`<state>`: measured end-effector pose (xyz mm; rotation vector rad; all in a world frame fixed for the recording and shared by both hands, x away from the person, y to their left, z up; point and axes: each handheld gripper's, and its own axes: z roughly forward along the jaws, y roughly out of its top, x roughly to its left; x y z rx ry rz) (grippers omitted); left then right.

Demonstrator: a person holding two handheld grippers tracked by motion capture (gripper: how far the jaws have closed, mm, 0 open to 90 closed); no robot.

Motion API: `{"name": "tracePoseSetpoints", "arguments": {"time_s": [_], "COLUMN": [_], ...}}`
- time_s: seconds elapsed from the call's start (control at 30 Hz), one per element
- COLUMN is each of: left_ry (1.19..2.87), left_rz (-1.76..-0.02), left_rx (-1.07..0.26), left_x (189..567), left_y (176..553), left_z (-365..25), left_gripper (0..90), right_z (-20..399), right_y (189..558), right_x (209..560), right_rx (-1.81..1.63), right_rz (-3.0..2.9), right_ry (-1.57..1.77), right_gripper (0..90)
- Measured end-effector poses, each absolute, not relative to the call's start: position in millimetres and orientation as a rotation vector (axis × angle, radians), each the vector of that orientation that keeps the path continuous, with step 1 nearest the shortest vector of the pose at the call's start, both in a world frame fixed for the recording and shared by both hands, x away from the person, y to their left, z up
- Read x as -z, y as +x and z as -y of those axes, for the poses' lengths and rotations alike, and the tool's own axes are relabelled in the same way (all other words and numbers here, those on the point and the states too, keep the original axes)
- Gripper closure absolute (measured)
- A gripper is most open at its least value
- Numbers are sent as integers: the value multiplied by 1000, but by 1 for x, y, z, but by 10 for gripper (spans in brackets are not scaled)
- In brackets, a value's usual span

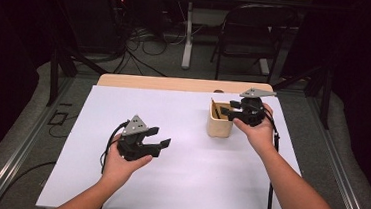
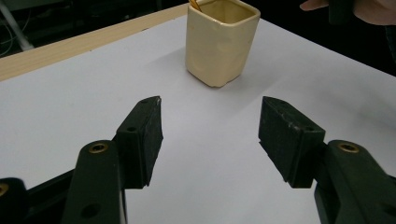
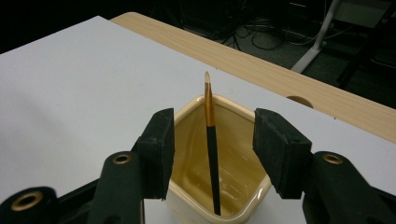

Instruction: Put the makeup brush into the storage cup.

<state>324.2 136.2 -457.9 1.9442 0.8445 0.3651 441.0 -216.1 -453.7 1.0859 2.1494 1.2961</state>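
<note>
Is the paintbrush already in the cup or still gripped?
In the cup. The paintbrush stands in the cream cup, leaning, bristles up. The right gripper has open jaws either side, not touching it.

White sheet [image 1: 177, 184] covering a wooden table [image 1: 175, 84]; beyond it, a black folding chair [image 1: 252, 32] and floor cables [image 1: 148, 44].

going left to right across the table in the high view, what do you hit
left tongs in the person's left hand → cream square cup with a brush standing in it → right tongs at the cup's rim, jaws open, nothing gripped, in the right hand
</note>
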Motion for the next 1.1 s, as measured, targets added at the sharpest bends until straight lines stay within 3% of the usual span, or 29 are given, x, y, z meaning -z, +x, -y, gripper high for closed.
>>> {"name": "tracePoseSetpoints", "arguments": {"time_s": [1.1], "left_ry": [1944], "left_rz": [-851], "left_rx": [-371], "left_x": [457], "left_y": [323], "left_z": [-139], "left_gripper": [401], "right_z": [220], "right_y": [418], "right_x": [438], "right_rx": [-1301], "right_rz": [-2245], "right_ry": [978], "right_gripper": [474]}}
